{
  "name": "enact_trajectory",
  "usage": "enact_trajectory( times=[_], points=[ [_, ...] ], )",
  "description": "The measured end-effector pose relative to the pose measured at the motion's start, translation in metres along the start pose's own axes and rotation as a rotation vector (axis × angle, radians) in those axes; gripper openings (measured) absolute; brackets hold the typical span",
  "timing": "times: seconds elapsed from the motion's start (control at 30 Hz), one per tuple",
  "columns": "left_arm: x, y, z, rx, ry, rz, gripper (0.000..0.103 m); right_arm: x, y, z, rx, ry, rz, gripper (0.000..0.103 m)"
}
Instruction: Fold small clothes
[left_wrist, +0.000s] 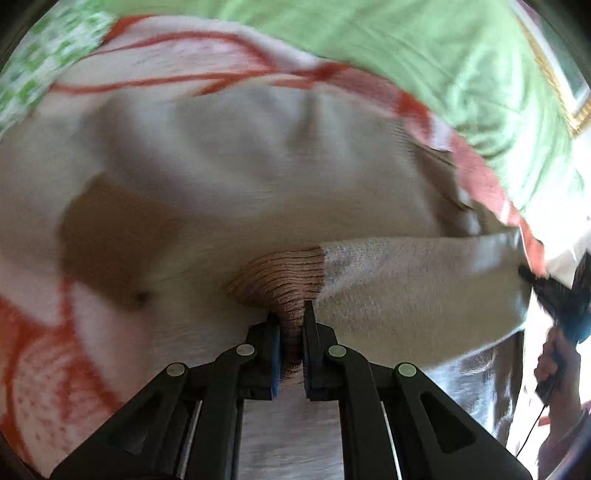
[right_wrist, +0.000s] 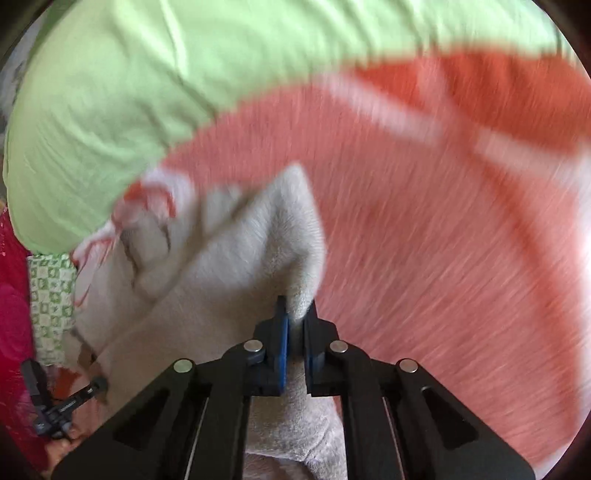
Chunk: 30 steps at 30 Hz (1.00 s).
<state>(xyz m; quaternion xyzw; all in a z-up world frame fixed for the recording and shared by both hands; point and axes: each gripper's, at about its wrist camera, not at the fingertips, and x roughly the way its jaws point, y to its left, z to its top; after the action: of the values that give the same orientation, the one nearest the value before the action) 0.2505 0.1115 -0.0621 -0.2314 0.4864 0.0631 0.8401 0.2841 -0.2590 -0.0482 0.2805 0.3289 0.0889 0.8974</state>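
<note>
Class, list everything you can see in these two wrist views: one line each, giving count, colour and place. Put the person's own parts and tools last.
Knitted garment: one, pale cream; spread on the blanket, pinched at two spots.
Ribbed cuff: one, pinkish brown; on the garment's edge, in the left gripper.
Blanket: one, white with orange-red pattern; under the garment.
Pillow: one, light green; beyond the blanket.
Patterned cloth: one, green and white; beside the pillow.
Left gripper: one, black with blue pads; shut on the cuff.
Right gripper: one, black with blue pads; shut on a garment fold.
Hand: one; holding the right gripper's handle.
</note>
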Motion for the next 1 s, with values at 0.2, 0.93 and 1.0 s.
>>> enact_trajectory(
  times=[0.2,0.93,1.0],
  points=[
    [0.028,-0.028,0.002,0.047,0.013,0.032,0.007,0.021,-0.022,0.009,-0.053,0.085,-0.12,0.007],
    [-0.071,0.1,-0.006,-0.204,-0.071,0.235,0.079,-0.047,0.04,-0.076,0.017,0.099,0.083,0.056],
    [-0.067,0.109,-0.001,-0.255,-0.05,0.22,0.081,-0.045,0.048,-0.088,0.028,0.128,0.099,0.056]
  ],
)
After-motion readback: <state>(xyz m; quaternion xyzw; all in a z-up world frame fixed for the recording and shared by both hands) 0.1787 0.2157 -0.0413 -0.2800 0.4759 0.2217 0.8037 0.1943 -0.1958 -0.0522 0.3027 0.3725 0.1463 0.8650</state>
